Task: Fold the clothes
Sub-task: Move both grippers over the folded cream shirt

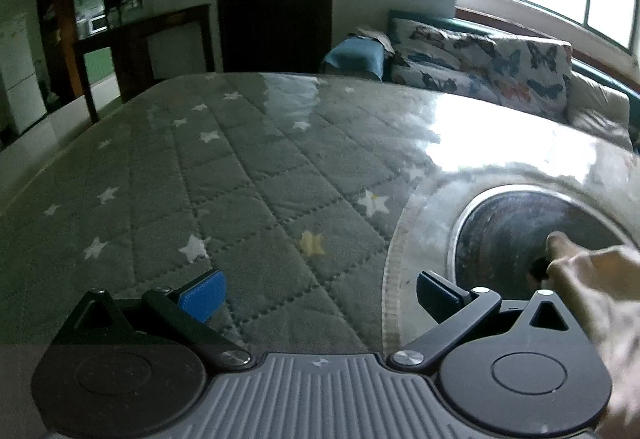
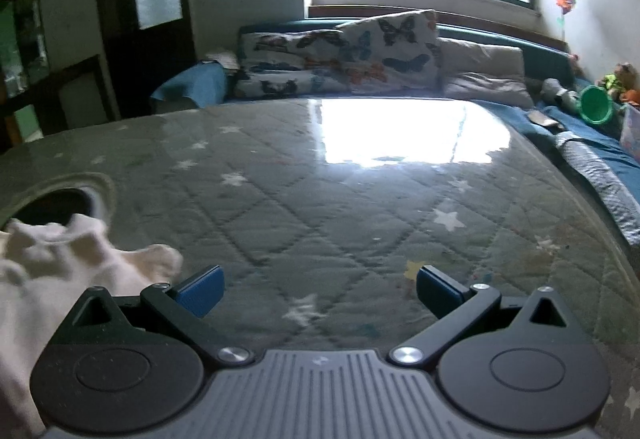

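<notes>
Step in hand: by my reading, the start — the garment has to be picked up and spread flat before any fold.
Left gripper: blue pads wide apart, nothing between them, low over the quilted star-print cover.
Right gripper: pads likewise wide apart and empty, pointing across the bare cover toward the far window.
Garment: a pale, cream-coloured cloth lies crumpled at the near left of the right wrist view, just beside the right gripper's left finger; its edges and any seam are too bunched and blurred to tell.
Doing it well: I would turn the right gripper left toward the heap and pinch a single outer edge rather than the whole wad, then bring the left gripper to a second edge, so the two can draw the cloth apart onto the open stretch of cover ahead.
Risk: the round dark opening with a bright rim sits in the cover close by — cloth dragged over it could sag in.
Only the left view shows: a bare hand at the near right, over that opening, blurred; the opening's full rim; a dark door far back.
Only the right view shows: the garment itself, partly over the opening's near edge, and a green cup-like object far right.
Both show: butterfly-print cushions beyond the far edge.
</notes>
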### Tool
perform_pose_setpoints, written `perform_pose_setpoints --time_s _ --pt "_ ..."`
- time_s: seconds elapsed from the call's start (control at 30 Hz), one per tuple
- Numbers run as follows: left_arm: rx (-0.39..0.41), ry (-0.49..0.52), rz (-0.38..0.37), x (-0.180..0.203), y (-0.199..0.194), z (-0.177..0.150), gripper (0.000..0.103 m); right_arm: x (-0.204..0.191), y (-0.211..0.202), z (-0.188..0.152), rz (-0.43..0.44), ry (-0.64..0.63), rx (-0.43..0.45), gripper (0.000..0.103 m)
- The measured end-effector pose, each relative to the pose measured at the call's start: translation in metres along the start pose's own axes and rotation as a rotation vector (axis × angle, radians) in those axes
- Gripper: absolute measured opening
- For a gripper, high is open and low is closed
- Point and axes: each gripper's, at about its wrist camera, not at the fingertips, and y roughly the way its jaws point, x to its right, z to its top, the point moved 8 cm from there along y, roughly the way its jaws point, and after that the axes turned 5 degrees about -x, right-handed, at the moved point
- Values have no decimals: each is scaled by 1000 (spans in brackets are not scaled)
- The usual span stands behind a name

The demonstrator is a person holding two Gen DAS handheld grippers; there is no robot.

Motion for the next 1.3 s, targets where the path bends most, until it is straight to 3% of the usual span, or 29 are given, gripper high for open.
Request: perform_pose_setpoints --time_s 0.27,0.53,0.73,1.03,1.3 --pt "-27 -39 -180 26 -35 -7 103 -38 -30 0 207 2 -37 99" --pt "-80 57 -350 79 -54 -24 103 -72 -41 -13 319 -39 -93 91" --pt "-105 138 -398 108 -54 -35 98 -82 -35 -22 345 -42 -135 86" --pt "-147 171 -423 128 -41 -46 77 -85 -24 -27 329 -49 -150 82" --pt "-149 185 -452 138 -43 -48 67 -91 -21 -25 329 -61 -138 67"
